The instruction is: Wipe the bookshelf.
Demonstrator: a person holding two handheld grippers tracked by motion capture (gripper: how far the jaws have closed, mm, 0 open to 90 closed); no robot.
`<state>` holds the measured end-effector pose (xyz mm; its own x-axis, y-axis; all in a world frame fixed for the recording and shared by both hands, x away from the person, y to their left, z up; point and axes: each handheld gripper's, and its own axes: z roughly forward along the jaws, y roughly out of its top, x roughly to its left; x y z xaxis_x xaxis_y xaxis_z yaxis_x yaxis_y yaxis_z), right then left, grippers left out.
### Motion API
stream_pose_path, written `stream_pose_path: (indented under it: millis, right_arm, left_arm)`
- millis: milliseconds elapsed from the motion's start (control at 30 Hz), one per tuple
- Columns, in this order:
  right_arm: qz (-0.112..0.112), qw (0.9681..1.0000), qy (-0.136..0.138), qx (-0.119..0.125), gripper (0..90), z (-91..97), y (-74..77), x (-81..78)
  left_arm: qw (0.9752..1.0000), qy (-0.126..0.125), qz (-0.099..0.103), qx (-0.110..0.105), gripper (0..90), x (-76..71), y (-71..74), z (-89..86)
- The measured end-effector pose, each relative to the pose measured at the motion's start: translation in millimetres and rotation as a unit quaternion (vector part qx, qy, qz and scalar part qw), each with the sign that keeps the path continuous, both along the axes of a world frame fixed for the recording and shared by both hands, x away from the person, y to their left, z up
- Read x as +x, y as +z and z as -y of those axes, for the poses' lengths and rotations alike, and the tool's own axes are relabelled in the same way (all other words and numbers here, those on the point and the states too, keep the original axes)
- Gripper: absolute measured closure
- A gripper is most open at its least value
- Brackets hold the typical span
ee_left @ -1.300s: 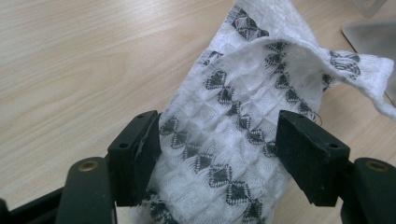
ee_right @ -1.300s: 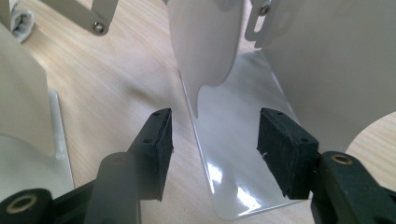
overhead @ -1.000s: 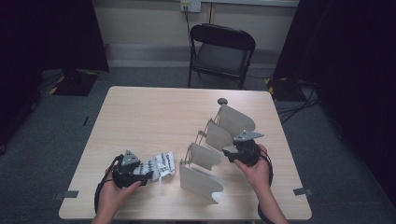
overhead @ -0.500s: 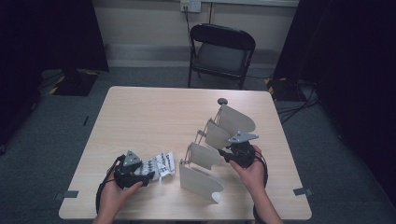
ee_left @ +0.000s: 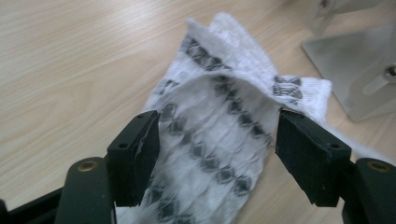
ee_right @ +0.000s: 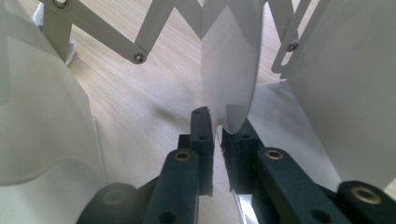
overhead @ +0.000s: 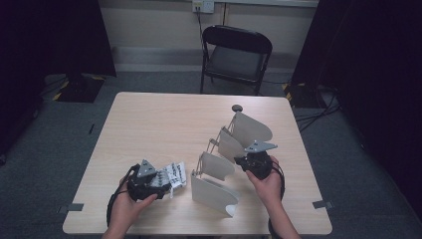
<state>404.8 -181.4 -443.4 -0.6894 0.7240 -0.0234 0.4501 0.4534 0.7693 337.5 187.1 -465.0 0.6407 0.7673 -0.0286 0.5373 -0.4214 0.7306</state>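
Dim carpet and a black folding chair (overhead: pixel 234 57) lie beyond the pale wooden desk (overhead: pixel 164 124), where an accordion rack of white fins (overhead: pixel 231 159) stands right of centre and a white patterned sock (overhead: pixel 175 174) lies near the front edge. The left hand-held gripper (ee_left: pixel 217 154) straddles the sock with jaws apart, not yet pinching, while the right hand-held gripper (ee_right: pixel 217 128) has just been closing and now clamps the lower edge of one fin (ee_right: pixel 231 70). By my reading the rack is only steadied; getting the sock onto a fin is all still to do.
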Motion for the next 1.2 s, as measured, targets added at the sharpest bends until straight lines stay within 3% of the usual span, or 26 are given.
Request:
stream_pose_path:
  millis: [267, 667, 1033, 1100, 1200]
  right_arm:
    - [-0.002, 0.9999, 0.01, -0.001, 88.8, -1.5, 0.3, -2.0]
    - [-0.001, 0.9998, 0.018, -0.005, 88.9, -6.3, 1.2, -3.1]
    - [-0.005, 0.9999, 0.011, -0.002, 88.7, -9.4, 0.7, -4.8]
    - [-0.003, 0.9999, 0.011, -0.003, 88.4, -10.6, 0.5, -5.4]
    - [-0.002, 0.9999, 0.015, -0.004, 88.3, -13.0, 0.7, -6.2]
  left_arm:
    - [0.9996, -0.029, 0.004, 0.004, 30.2, -1.1, 3.3, 21.7]
    - [0.9989, -0.046, 0.003, -0.003, 29.3, -3.4, 4.6, 40.0]
    - [0.999, -0.042, 0.001, -0.015, 30.2, -8.9, 2.3, 44.9]
    - [0.999, -0.044, 0.006, -0.004, 31.9, -10.8, 3.7, 44.9]
    - [0.9992, -0.04, 0.006, -0.007, 33.9, -14.0, 3.9, 47.1]
